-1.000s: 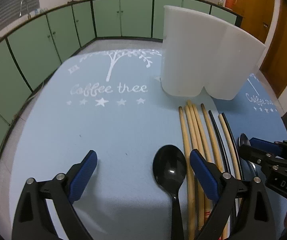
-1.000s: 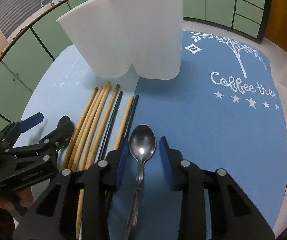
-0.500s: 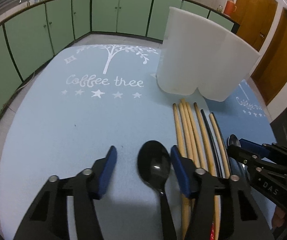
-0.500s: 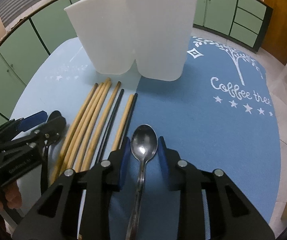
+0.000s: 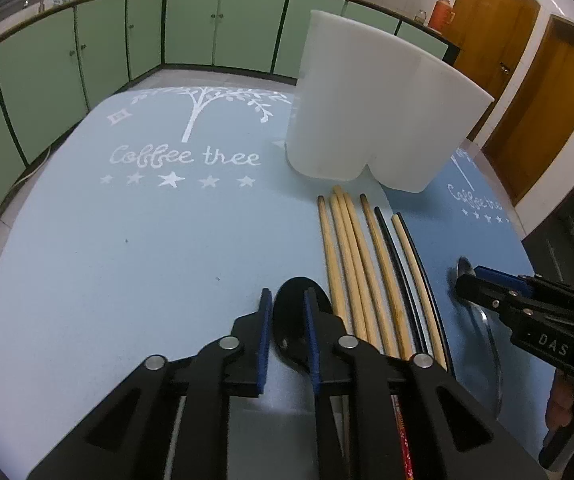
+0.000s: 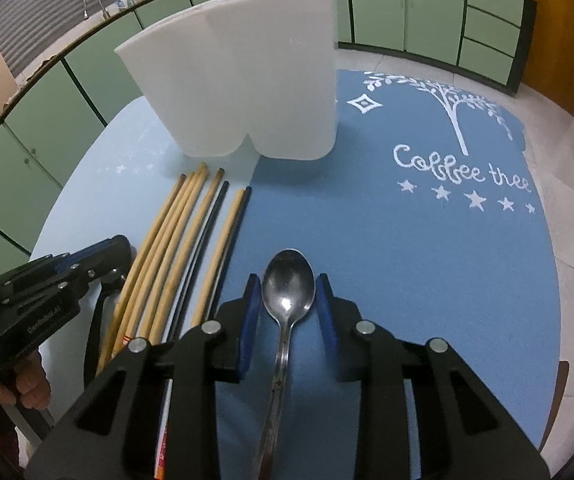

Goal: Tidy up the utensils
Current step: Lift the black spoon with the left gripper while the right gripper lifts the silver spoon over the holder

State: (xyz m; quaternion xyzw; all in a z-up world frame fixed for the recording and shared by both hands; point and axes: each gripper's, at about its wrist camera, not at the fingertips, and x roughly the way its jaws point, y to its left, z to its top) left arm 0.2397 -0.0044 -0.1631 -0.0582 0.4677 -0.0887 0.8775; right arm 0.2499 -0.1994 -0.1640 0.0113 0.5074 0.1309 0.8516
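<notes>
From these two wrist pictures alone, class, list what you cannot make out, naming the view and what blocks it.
1. Inside of the tall white plastic utensil holder: both views, hidden by its own walls.
2. Handle of the black plastic spoon: left wrist view, covered by the left claw.
3. Handle end of the shiny metal spoon: right wrist view, cut off by the bottom edge under the right claw.

Left gripper (image 5: 287, 312) jaws nearly closed; right gripper (image 6: 287, 300) jaws parted.
</notes>
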